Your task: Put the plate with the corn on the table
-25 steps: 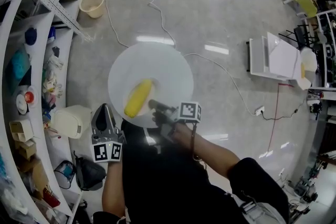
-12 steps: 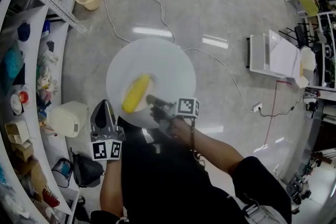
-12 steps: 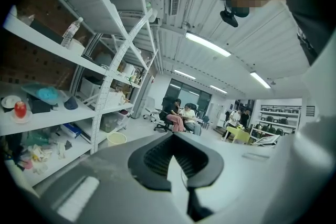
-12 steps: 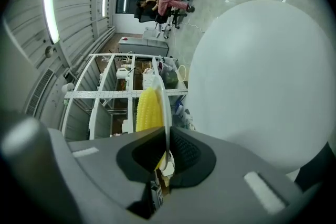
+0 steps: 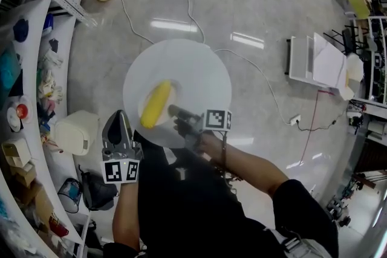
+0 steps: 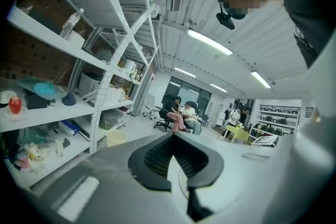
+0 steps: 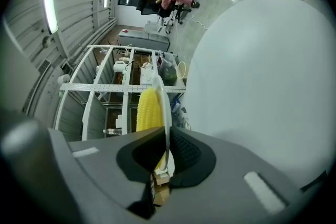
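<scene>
Seen from the head view, a person carries a white plate bearing a yellow corn cob over the seven o'clock part of a round white table. The right tongs are nearly closed, pinching the plate's thin rim at about its five o'clock. In the right gripper view the rim runs edge-on between the pads, with the cob lying beyond it. The left tongs sit at the plate's nine o'clock, apart from it, tips together and holding nothing. Metal shelves crowd the nine o'clock side of the room. The plate appears to be above the tabletop and not yet resting on it, though no view settles whether the two touch. The step in hand looks to be the set-down itself. The next move likely calls for bringing the plate down flat until its base rests on the table, then opening the right tongs and drawing them back toward six o'clock. Held by one edge only, the plate could tip and let the cob roll.
</scene>
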